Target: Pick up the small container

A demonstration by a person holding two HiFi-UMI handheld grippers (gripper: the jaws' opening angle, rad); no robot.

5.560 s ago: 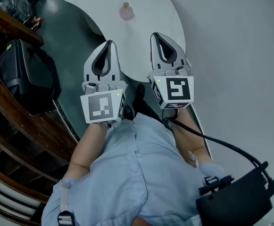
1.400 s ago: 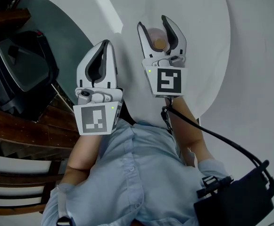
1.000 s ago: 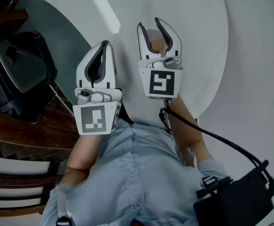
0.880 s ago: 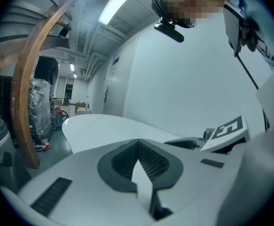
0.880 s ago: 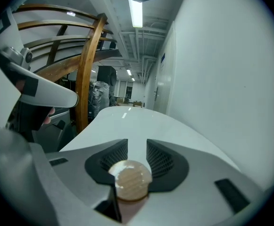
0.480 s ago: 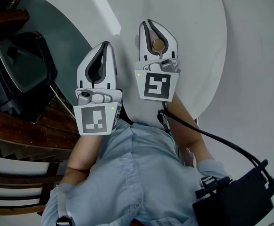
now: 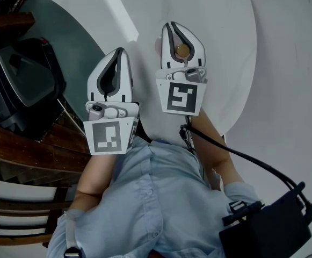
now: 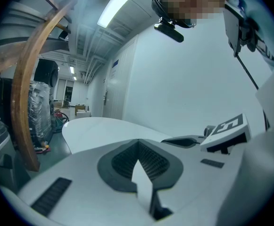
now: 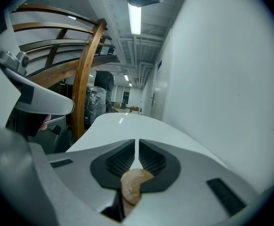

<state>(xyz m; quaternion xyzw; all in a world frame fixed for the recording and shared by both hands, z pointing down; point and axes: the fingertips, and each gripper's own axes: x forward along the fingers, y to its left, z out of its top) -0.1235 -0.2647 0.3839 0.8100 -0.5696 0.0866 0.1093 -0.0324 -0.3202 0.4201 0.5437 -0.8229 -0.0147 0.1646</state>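
Note:
The small container (image 7: 182, 50) is a pinkish little bottle with a cork stopper, standing on the white table (image 7: 225, 47). My right gripper (image 7: 173, 26) surrounds it and its jaws are closing, with the pads against the stopper. Looking along those jaws in the right gripper view, the cork (image 9: 133, 185) sits wedged between them behind the tips of the right gripper (image 9: 137, 142). My left gripper (image 7: 121, 50) hovers to the left at the table's edge, shut and empty. The left gripper view shows the left gripper (image 8: 137, 141) with its tips together and nothing between them.
A black case (image 7: 21, 85) lies on the dark floor at the left, beside curved wooden rails (image 7: 16, 144). A black device (image 7: 268, 224) with a cable hangs at the lower right. The wooden rail (image 9: 85, 79) rises left of the table.
The right jaws have gone from wide open around the container to closed on its cork stopper. The left gripper has stayed where it was.

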